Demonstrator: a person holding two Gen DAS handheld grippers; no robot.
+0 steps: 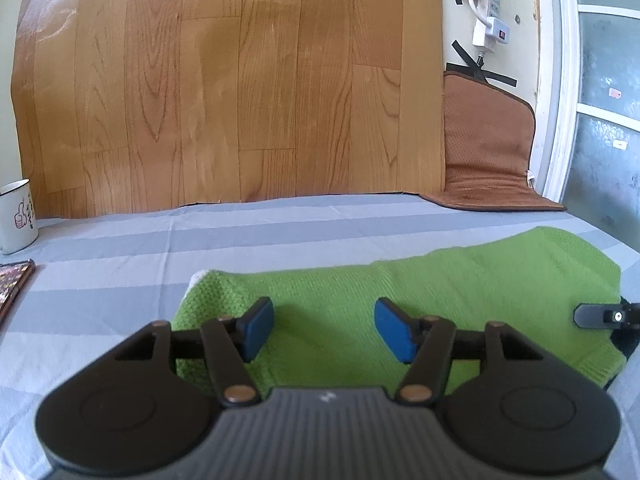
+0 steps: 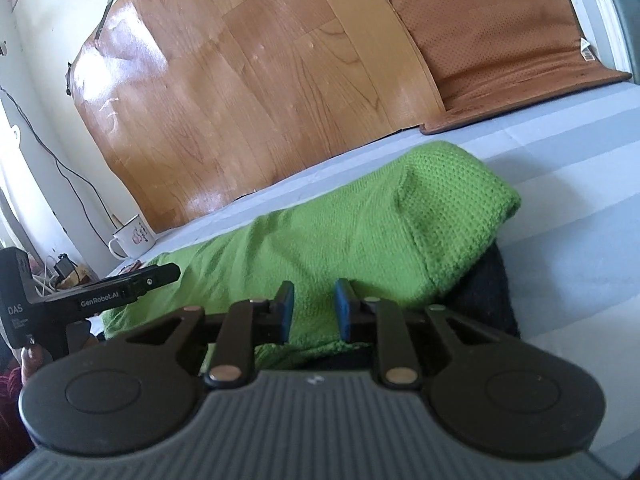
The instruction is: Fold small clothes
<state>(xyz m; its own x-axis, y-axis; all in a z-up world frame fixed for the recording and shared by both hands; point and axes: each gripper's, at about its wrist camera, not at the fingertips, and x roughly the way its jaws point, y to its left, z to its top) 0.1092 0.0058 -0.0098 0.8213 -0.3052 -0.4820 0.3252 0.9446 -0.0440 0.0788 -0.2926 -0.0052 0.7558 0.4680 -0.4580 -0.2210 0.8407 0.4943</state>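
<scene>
The left tool (image 1: 324, 330) is hovering wide apart over the green sock (image 1: 400, 304). The right tool (image 2: 314, 306) is standing narrowly parted over the sock (image 2: 340, 232), gripping nothing, on the striped bed (image 1: 120, 264).

Both cameras sit low, just behind their own fingers, close over the striped sheet (image 1: 120, 264). The left wrist view faces squarely toward the wood-grain panel (image 1: 224, 80); the right wrist view is tilted, looking leftward. Both share the green knit garment (image 1: 440, 280), mug (image 1: 16, 216), brown mat (image 1: 488, 148)

I see the sock (image 1: 400, 280) on the bedsheet (image 1: 120, 264), mug (image 1: 16, 216) far left, seat cushion (image 1: 488, 152) behind-right, perhaps leaning on the wall.
</scene>
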